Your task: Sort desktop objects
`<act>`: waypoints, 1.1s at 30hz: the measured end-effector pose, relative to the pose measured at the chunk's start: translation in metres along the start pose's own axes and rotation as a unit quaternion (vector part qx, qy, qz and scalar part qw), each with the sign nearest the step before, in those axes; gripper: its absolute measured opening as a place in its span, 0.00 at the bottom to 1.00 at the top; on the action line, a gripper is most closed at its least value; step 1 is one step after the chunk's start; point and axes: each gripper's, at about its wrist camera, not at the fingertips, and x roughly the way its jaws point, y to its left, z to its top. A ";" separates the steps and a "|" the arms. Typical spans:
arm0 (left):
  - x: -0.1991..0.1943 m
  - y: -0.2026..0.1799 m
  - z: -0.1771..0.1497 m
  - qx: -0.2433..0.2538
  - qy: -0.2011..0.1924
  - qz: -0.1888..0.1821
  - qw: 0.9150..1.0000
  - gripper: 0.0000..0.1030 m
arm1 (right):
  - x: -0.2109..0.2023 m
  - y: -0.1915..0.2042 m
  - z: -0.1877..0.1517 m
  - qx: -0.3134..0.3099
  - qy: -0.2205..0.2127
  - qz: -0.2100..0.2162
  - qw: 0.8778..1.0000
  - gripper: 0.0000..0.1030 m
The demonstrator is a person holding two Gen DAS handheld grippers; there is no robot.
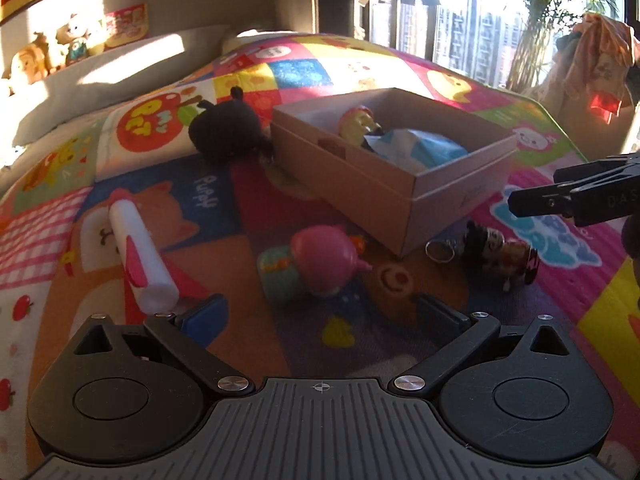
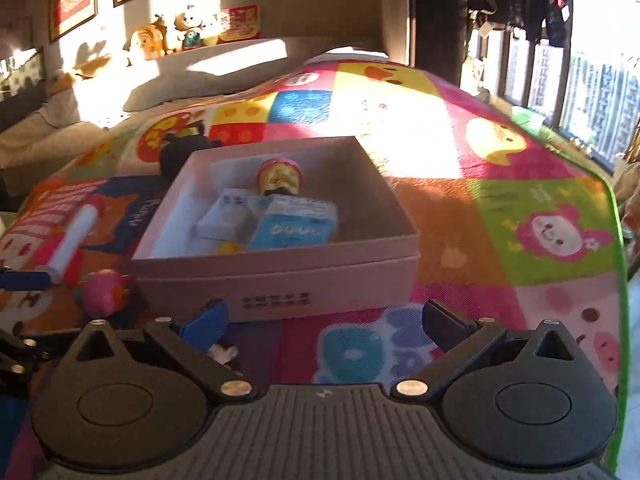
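Observation:
A pink cardboard box point(image 1: 404, 208) point(image 2: 280, 276) sits on a colourful play mat; inside lie a yellow-faced figurine point(image 2: 278, 176), a blue pack point(image 2: 292, 222) and a white pack point(image 2: 228, 220). On the mat in front lie a pink-and-green toy point(image 1: 316, 268) point(image 2: 104, 292), a white tube point(image 1: 140, 256) point(image 2: 76, 236), a dark keychain figure point(image 1: 500, 252) and a black plush point(image 1: 228, 128). My left gripper point(image 1: 320, 316) is open and empty, just short of the pink toy. My right gripper point(image 2: 324, 320) is open and empty before the box; it also shows in the left wrist view point(image 1: 576, 200).
The play mat point(image 2: 500, 152) covers a bed-like surface, ending at a green edge on the right. A grey pillow point(image 1: 104, 76) and stuffed toys point(image 2: 168, 36) lie at the back left. Windows and a plant point(image 1: 560, 20) are at the right.

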 end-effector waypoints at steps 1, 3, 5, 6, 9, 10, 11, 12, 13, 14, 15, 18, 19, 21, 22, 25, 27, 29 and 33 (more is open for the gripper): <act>0.004 0.000 -0.001 -0.003 0.004 0.003 1.000 1.00 | -0.001 0.005 -0.005 -0.003 0.005 0.010 1.000 0.99; 0.007 0.002 0.002 -0.013 0.005 0.013 1.000 1.00 | -0.001 0.016 -0.014 -0.022 0.020 0.022 0.999 0.74; 0.005 0.005 0.008 -0.021 -0.004 0.013 1.000 1.00 | -0.003 0.023 -0.014 -0.029 0.023 0.030 0.999 0.68; 0.004 0.006 0.011 -0.024 -0.009 0.015 1.000 1.00 | -0.003 0.024 -0.011 -0.024 0.015 0.029 0.999 0.68; -0.002 0.007 0.011 -0.029 -0.017 0.030 0.999 1.00 | 0.006 0.031 0.005 -0.029 0.008 0.011 0.999 0.68; -0.004 0.008 0.010 -0.033 -0.017 0.032 0.999 1.00 | 0.012 0.034 0.010 -0.034 0.009 0.011 0.999 0.68; -0.005 0.009 0.008 -0.038 -0.016 0.032 0.999 1.00 | 0.020 0.039 0.015 -0.039 0.012 0.013 0.999 0.68; -0.006 0.010 0.005 -0.043 -0.015 0.030 0.999 1.00 | 0.026 0.043 0.019 -0.043 0.014 0.014 0.999 0.68; -0.007 0.011 0.003 -0.047 -0.013 0.029 0.998 1.00 | 0.033 0.050 0.023 -0.047 0.021 0.019 0.998 0.68; -0.007 0.012 0.001 -0.050 -0.011 0.029 0.998 1.00 | 0.038 0.056 0.027 -0.044 0.021 0.019 0.999 0.68; -0.007 0.013 -0.001 -0.053 -0.008 0.028 0.998 1.00 | 0.043 0.061 0.031 -0.043 0.019 0.017 0.999 0.68; -0.006 0.014 -0.006 -0.056 -0.001 0.027 0.998 1.00 | 0.058 0.070 0.038 -0.047 0.016 0.009 0.999 0.68; -0.006 0.015 -0.007 -0.057 -0.001 0.026 0.998 1.00 | 0.059 0.070 0.039 -0.045 0.019 0.008 0.999 0.68; -0.006 0.016 -0.011 -0.060 0.001 0.023 0.998 1.00 | 0.054 0.066 0.035 -0.044 0.023 0.022 0.999 0.68; -0.005 0.016 -0.012 -0.063 0.002 0.021 0.998 1.00 | 0.048 0.062 0.031 -0.046 0.024 0.028 0.998 0.69; 0.001 0.016 -0.012 -0.069 0.002 0.018 0.997 1.00 | 0.032 0.048 0.011 -0.037 0.045 0.045 0.997 0.71; 0.005 0.016 -0.010 -0.075 -0.001 0.017 0.997 1.00 | 0.023 0.039 -0.004 -0.017 0.068 0.069 0.995 0.71; 0.008 0.016 -0.007 -0.083 -0.003 0.018 0.996 1.00 | 0.013 0.036 -0.019 -0.003 0.085 0.094 0.992 0.71; 0.013 0.012 0.002 -0.080 -0.010 0.018 0.997 1.00 | -0.012 0.051 -0.040 -0.033 0.067 0.131 0.989 0.71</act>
